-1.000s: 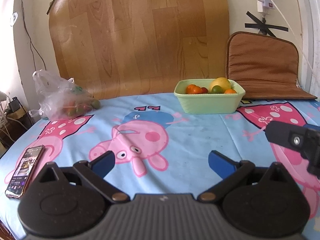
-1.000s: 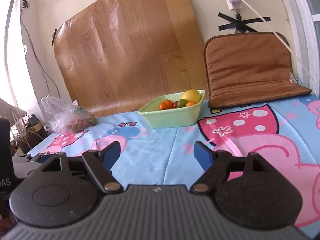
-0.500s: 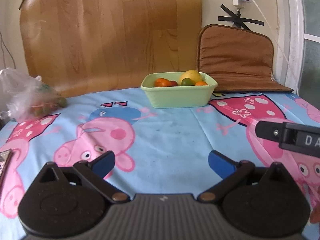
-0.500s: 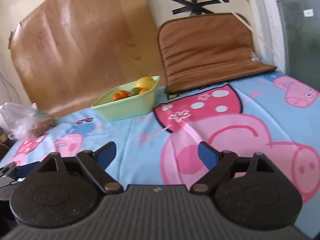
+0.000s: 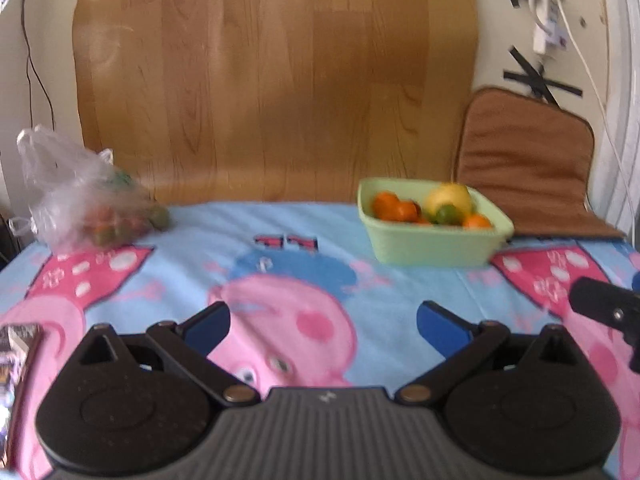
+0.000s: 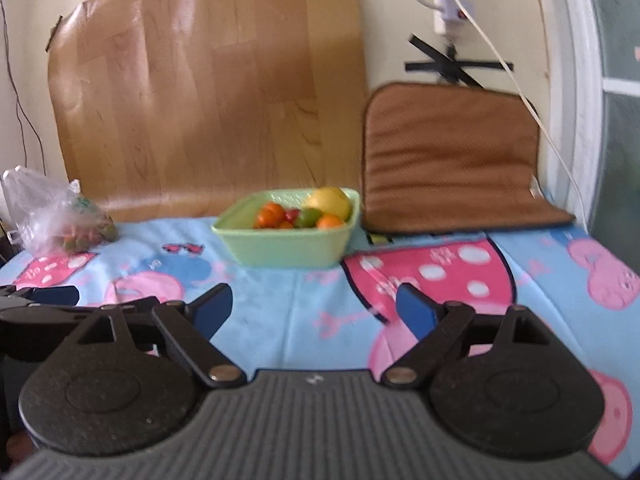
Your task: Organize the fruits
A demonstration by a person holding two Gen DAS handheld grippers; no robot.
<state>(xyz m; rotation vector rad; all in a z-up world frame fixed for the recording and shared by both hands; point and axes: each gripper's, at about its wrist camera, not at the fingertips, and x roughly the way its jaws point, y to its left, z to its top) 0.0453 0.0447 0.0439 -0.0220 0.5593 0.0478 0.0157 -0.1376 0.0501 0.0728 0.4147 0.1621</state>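
Setting: a table under a blue cartoon-pig cloth (image 5: 180, 256), pushed against a wall where a curled sheet of wood-grain vinyl (image 5: 276, 80) stands as a backdrop.

Green bowl (image 5: 432, 246): sits at the table's far edge, right of centre, just beside a brown cushion (image 6: 452, 160) propped in the far right corner. It holds small orange fruits (image 6: 269, 214), a yellow citrus (image 6: 328, 201), a green one and something red. It looks to be the collecting point, hence its spot within reach of both hands.

Plastic bag (image 5: 86, 196): slumped at the far left corner, well apart from the bowl, with reddish and green fruit showing dimly through the film. Judging by the task, this is the stock not yet sorted.

Left gripper (image 5: 323, 320): jaws spread wide over the cloth near the table's front edge, nothing between them, aimed toward the far edge between bag and bowl.

Right gripper (image 6: 314, 307): just beside its partner near the front edge, jaws wide and empty, pointing at the bowl.

Phone (image 5: 18, 344): lies at the front left edge, clear of the work.

Reading: both tools are empty-handed and back from the fruit, so a reach comes next; the bag's loose film could snag a finger.
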